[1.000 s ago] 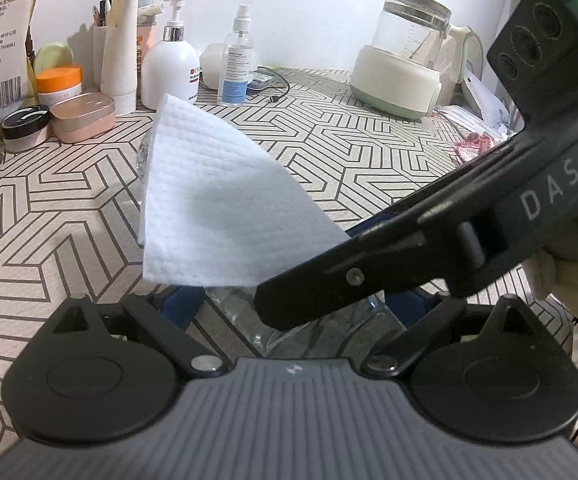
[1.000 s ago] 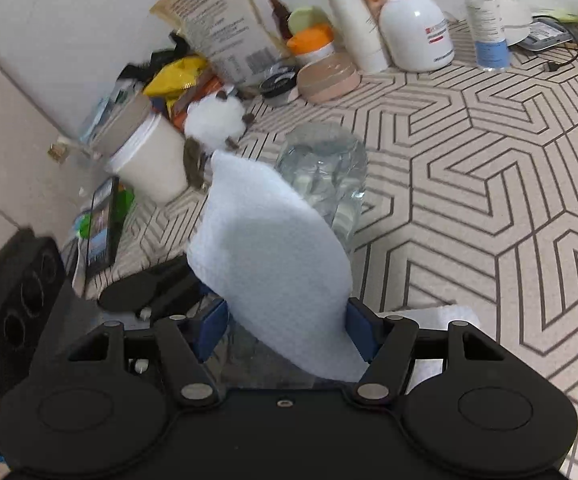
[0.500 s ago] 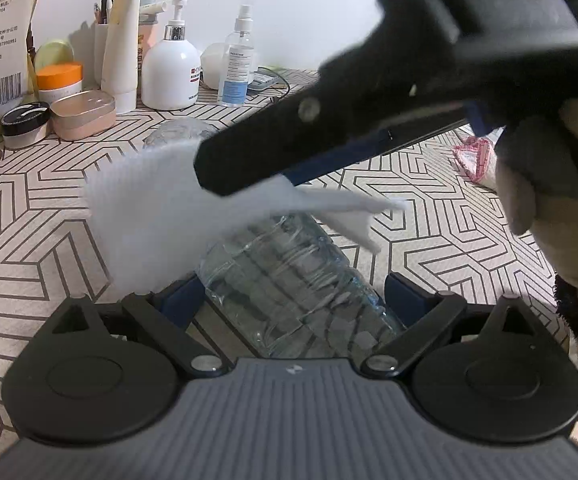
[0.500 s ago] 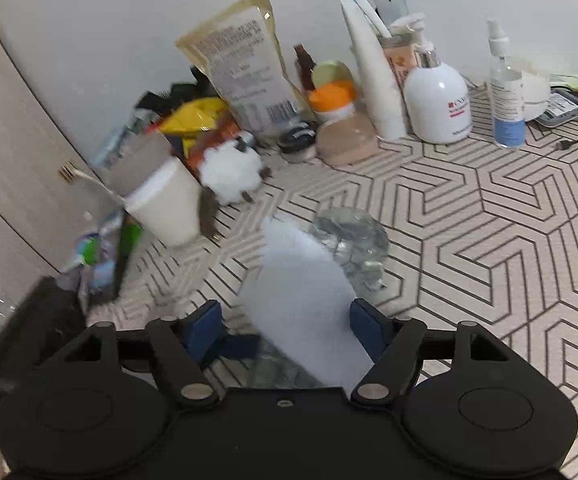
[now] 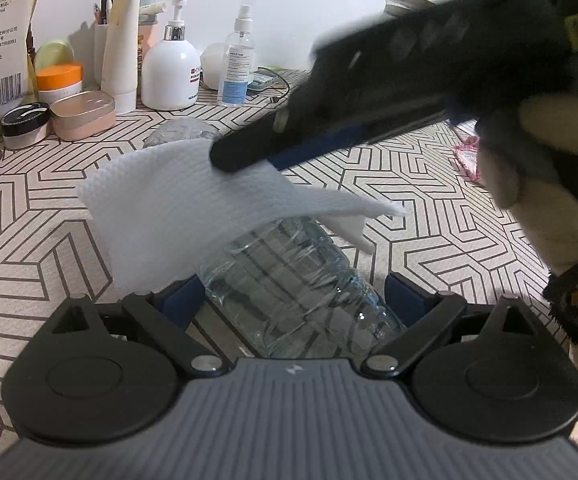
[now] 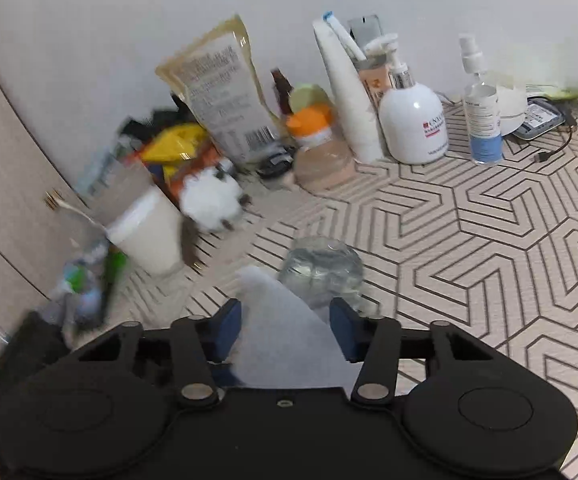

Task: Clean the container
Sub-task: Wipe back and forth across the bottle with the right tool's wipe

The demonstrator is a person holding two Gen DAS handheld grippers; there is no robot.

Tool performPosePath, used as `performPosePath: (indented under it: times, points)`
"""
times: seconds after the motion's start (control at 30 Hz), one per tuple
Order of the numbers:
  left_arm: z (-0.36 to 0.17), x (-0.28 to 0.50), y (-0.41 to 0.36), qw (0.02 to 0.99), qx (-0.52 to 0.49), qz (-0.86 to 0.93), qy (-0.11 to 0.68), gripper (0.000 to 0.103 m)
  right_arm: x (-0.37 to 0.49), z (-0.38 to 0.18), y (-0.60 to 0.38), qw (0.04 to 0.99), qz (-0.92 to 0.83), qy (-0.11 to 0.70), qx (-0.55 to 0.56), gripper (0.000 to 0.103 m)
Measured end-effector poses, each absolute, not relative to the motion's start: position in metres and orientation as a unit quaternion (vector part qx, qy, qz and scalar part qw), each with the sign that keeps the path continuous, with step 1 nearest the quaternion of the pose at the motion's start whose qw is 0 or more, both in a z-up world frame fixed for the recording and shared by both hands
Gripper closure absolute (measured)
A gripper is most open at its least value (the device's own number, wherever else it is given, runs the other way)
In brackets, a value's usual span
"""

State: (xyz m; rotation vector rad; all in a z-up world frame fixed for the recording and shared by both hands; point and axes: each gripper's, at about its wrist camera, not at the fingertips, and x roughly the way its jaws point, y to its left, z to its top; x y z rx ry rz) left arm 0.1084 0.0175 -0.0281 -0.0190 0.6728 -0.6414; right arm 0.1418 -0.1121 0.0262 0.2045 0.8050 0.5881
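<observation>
the clear plastic bottle (image 5: 289, 280) is lying on its side over the patterned bench (image 5: 429, 216), its near end sitting between the blue pads of the left gripper (image 5: 293, 300), which is grasping it. the right gripper (image 6: 285, 332) is pinching a white wipe (image 5: 177, 196) draped over the bottle. pressing hard is risking the smooth, thin bottle twisting or slipping out; the loose wipe could also be snagging and pulling free.

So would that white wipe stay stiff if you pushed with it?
Probably not: the white wipe droops over the clear bottle past where the right hand-held gripper pinches it. It looks thin and light, likely crumpling rather than pushing.
</observation>
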Motion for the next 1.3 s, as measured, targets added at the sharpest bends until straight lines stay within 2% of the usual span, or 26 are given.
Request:
performPosePath:
  times: [0.03, 0.1, 0.3, 0.77, 0.83, 1.0, 1.3]
  points:
    - [-0.028, 0.109, 0.019, 0.894, -0.011, -0.31, 0.325, 0.005, 0.142, 0.023, -0.109, 0.875, 0.277, 0.387, 0.086, 0.061]
    - [-0.028, 0.11, 0.019, 0.893, -0.012, -0.311, 0.325, 0.005, 0.136, 0.021, -0.104, 0.887, 0.271, 0.368, 0.06, 0.063]
    - [-0.028, 0.109, 0.02, 0.893, -0.009, -0.31, 0.325, 0.005, 0.112, 0.023, -0.096, 0.895, 0.279, 0.349, 0.008, 0.063]
    - [-0.029, 0.11, 0.025, 0.893, -0.008, -0.312, 0.324, 0.005, 0.086, 0.022, -0.093, 0.899, 0.281, 0.336, -0.034, 0.057]
    - [-0.029, 0.111, 0.025, 0.893, -0.009, -0.312, 0.324, 0.005, 0.091, 0.022, -0.093, 0.898, 0.281, 0.338, -0.031, 0.052]
    - [-0.029, 0.111, 0.025, 0.893, -0.014, -0.312, 0.325, 0.005, 0.105, 0.019, -0.091, 0.899, 0.278, 0.338, -0.024, 0.047]
    - [-0.029, 0.114, 0.024, 0.894, -0.006, -0.309, 0.326, 0.005, 0.128, 0.016, -0.099, 0.902, 0.273, 0.334, 0.005, 0.047]
